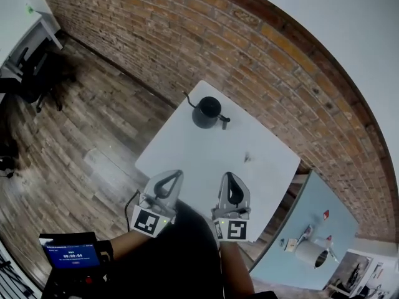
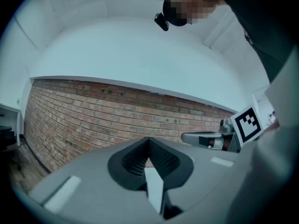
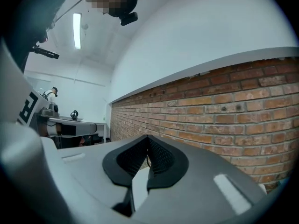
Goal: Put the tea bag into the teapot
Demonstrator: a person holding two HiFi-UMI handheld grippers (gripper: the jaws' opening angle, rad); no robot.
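In the head view a black teapot (image 1: 206, 112) with a thin spout stands at the far end of the white table (image 1: 181, 151). A small tea bag (image 1: 247, 158) lies on the table's right half, apart from the pot. My left gripper (image 1: 179, 174) and right gripper (image 1: 227, 175) hover side by side over the near edge, both short of the tea bag and both shut with nothing between the jaws. The left gripper view shows its jaws (image 2: 149, 140) meeting in front of the brick wall. In the right gripper view the jaws (image 3: 148, 137) are likewise pressed together.
A brick wall (image 1: 262, 61) runs behind the table, with wooden floor (image 1: 93, 123) to the left. A dark office chair (image 1: 37, 73) stands far left. A pale blue table (image 1: 312, 229) with small items is at lower right. A screen device (image 1: 70, 254) sits near my left arm.
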